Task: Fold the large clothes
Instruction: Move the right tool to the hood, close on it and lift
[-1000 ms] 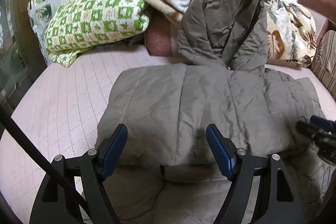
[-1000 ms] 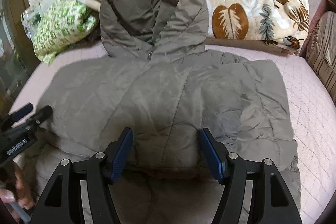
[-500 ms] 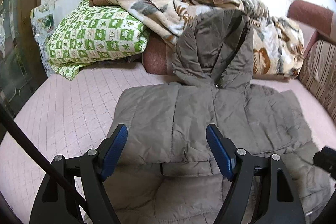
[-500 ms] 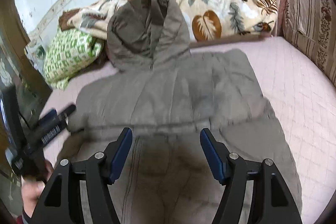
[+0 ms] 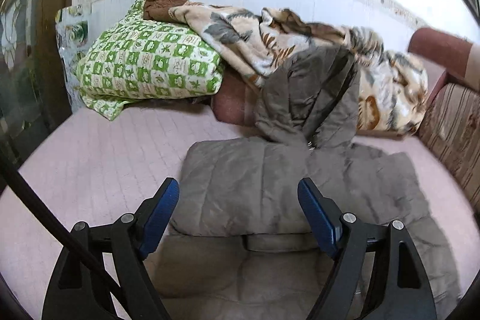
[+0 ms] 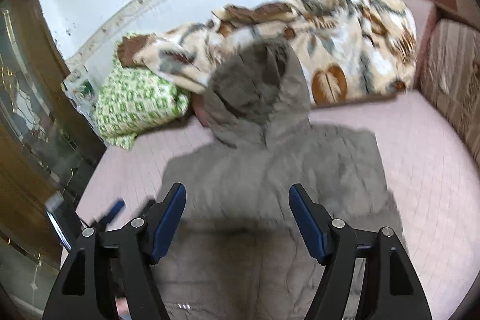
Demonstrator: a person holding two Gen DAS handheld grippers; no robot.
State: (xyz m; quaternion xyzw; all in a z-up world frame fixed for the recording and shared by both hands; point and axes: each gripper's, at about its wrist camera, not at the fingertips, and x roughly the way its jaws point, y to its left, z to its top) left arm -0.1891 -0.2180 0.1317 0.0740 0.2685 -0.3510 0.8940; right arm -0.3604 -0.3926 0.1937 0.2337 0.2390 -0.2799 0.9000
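The grey padded jacket (image 5: 246, 185) lies folded on the pink bed (image 5: 99, 158). Both grippers — left gripper (image 5: 238, 212), right gripper (image 6: 237, 218) — hover above it, jaws opening, nothing between them.

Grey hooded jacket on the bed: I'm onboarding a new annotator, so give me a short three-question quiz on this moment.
1. True or false: the grey hooded jacket lies on the pink bed cover with its hood leaning up against the leaf-print blanket.
2. Multiple choice: what is clamped between the pads of the left hand-held gripper? A) a sleeve B) the hem C) nothing
3. Fill in: the pillow left of the hood is checked white and ____.

Key: 1 true; 2 C; 3 green.
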